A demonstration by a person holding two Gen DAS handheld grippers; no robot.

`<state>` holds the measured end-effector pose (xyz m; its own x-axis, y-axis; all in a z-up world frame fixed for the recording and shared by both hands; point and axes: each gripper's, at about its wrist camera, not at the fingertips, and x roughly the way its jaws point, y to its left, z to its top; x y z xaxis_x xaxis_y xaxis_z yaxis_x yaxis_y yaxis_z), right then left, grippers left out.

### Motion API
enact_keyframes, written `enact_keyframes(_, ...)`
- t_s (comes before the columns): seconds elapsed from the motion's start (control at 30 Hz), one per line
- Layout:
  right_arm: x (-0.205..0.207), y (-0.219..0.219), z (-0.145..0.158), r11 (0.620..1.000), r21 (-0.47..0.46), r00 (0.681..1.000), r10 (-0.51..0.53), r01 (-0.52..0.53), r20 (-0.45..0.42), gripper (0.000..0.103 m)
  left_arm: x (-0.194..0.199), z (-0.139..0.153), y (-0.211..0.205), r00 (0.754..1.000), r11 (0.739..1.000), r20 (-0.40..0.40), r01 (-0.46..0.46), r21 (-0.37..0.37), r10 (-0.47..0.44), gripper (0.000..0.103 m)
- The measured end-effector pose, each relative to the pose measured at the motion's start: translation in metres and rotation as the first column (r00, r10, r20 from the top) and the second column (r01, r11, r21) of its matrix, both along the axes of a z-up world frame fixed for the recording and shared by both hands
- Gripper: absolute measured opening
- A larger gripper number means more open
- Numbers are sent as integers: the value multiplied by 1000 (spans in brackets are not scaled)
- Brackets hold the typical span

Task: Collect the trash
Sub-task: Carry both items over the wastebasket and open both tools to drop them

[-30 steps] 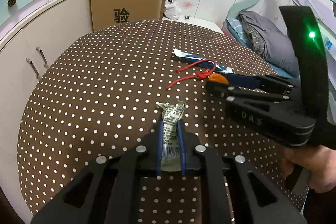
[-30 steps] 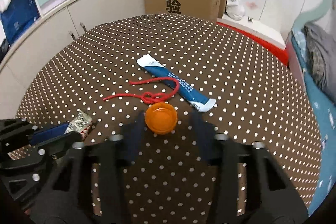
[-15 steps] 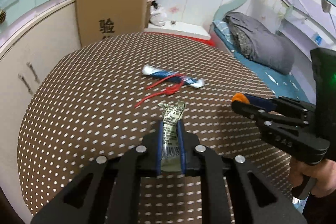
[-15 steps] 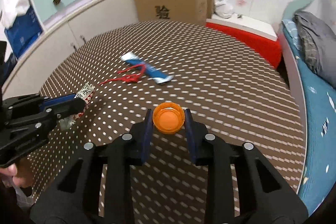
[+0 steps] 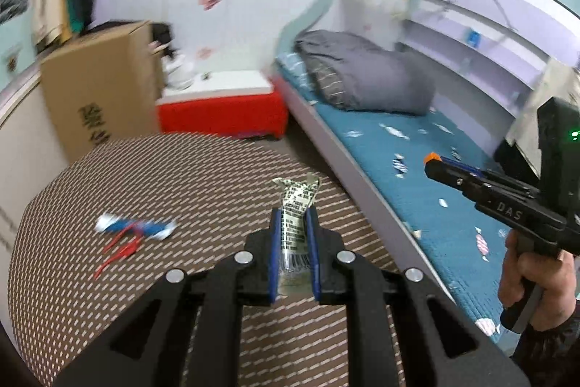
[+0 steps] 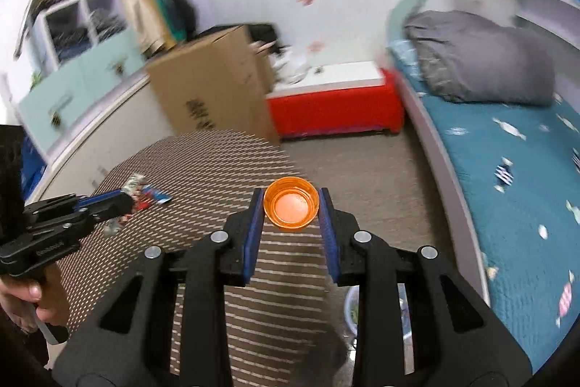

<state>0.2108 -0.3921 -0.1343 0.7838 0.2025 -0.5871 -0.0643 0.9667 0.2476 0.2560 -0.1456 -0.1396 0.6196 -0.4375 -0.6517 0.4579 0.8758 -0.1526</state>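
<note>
My left gripper [image 5: 293, 216] is shut on a crumpled green-and-white wrapper [image 5: 296, 205] and holds it above the right side of the polka-dot table [image 5: 181, 169]. My right gripper [image 6: 291, 205] is shut on an orange bottle cap [image 6: 291, 202], held in the air past the table's right edge. The right gripper also shows in the left wrist view [image 5: 433, 164], off the table over the bed side. A blue-and-white wrapper [image 5: 136, 227] and a red string [image 5: 117, 251] lie on the table at the left. The left gripper shows at the left of the right wrist view [image 6: 127, 193].
A cardboard box [image 6: 214, 89] stands behind the table. A red-sided low cabinet [image 5: 221, 111] is beyond it. A bed with a blue sheet [image 5: 417, 176] and grey quilt [image 5: 362, 75] runs along the right. A pale container rim [image 6: 351, 307] shows on the floor below my right gripper.
Both grippers have lifted and swung right, away from the table's middle, each still holding its item. The blue wrapper and red string stay on the table, now farther left.
</note>
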Motion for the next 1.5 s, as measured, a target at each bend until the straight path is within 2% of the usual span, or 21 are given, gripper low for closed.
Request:
enact_keyframes(0.23,-21,-87,-22,983,59,984,-172,174,-37,29,6,3,-73,991,991,0,133,6,-133,13)
enact_keyframes(0.5,-26,-157,-77,945,132,948,-280,300,-149,29,21,-27,-157,966,969,-86,246,35,-242,13)
enact_keyframes(0.7,-13,-178,-122,922,191,926,-288,337,-243,29,35,-64,-209,945,952,-176,293,86,-275,13)
enact_keyframes(0.93,7,-188,-165,897,245,903,-280,367,-326,29,54,-115,-259,913,920,-284,350,176,-293,13)
enact_keyframes(1.13,19,-193,-188,879,283,889,-269,384,-372,29,65,-144,-276,893,896,-342,380,229,-292,13)
enact_keyframes(1.23,22,-195,-196,871,297,882,-264,392,-389,30,73,-154,-282,893,890,-352,378,254,-279,17)
enact_keyframes(1.27,23,-195,-199,867,300,879,-265,397,-396,34,75,-156,-285,891,886,-355,383,259,-282,20)
enact_keyframes(1.3,25,-196,-203,864,305,876,-263,400,-405,44,76,-158,-287,891,879,-355,390,274,-284,25)
enact_keyframes(1.33,26,-197,-205,862,309,874,-261,402,-410,51,77,-159,-289,893,877,-352,388,285,-280,49)
enact_keyframes(1.37,26,-197,-208,857,314,871,-264,408,-414,61,79,-159,-289,898,876,-346,380,296,-272,79)
enact_keyframes(1.4,26,-199,-211,854,318,869,-263,412,-419,63,81,-156,-287,907,884,-331,361,297,-259,87)
enact_keyframes(1.43,25,-199,-212,849,325,866,-262,416,-426,66,81,-151,-285,915,894,-312,345,284,-254,88)
enact_keyframes(1.5,24,-200,-214,840,327,858,-273,433,-435,78,83,-145,-281,922,900,-296,334,280,-251,89)
